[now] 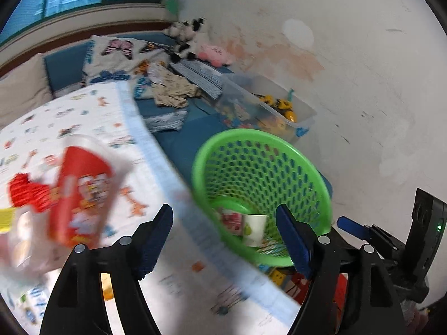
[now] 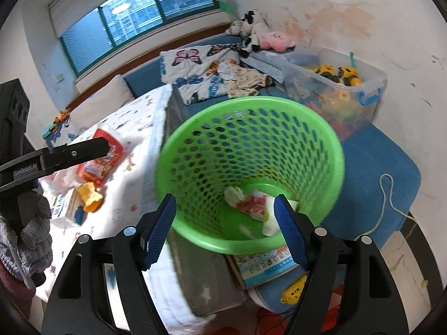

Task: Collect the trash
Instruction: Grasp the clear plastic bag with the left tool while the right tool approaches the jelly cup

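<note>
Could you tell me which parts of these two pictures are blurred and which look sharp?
Left wrist view: the red snack bag and bedsheet are smeared by motion, while the green basket is fairly crisp. Right wrist view: the basket's near-left rim is slightly smeared; the toy bin stays sharp. Both bend straight lines, fisheye-style.

The basket (image 2: 248, 128) is bright green with a hole pattern. The bed sheet (image 2: 134, 167) is white with small cartoon prints. The snack packet (image 2: 102, 157) is red.
</note>
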Demonstrator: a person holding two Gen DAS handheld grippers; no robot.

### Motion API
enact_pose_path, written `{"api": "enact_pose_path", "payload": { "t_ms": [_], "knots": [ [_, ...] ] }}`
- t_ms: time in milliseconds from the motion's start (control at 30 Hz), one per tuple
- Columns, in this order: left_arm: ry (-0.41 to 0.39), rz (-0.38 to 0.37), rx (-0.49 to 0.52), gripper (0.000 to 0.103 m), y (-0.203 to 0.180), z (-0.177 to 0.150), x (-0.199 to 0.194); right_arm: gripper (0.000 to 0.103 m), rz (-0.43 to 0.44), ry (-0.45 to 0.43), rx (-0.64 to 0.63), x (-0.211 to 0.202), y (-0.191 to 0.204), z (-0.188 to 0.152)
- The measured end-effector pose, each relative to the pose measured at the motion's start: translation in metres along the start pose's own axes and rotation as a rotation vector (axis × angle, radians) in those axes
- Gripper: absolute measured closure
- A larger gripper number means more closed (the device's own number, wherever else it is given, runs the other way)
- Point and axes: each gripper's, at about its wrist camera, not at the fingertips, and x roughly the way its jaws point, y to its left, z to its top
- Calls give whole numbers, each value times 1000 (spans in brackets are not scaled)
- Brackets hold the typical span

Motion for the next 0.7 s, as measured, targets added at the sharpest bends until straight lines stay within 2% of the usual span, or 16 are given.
{"api": "enact_pose_path", "payload": {
  "t_ms": [367, 567, 700],
  "knots": [
    [-97, 199, -92, 30, 67, -22, -72, 30, 80, 15, -85, 9, 56, 0],
    [-174, 354, -207, 30, 109, -29, -116, 30, 130, 25, -133, 17, 86, 3],
    [-185, 404, -303, 30, 139, -30, -133, 30, 159, 30, -163, 22, 105, 4]
  ]
}}
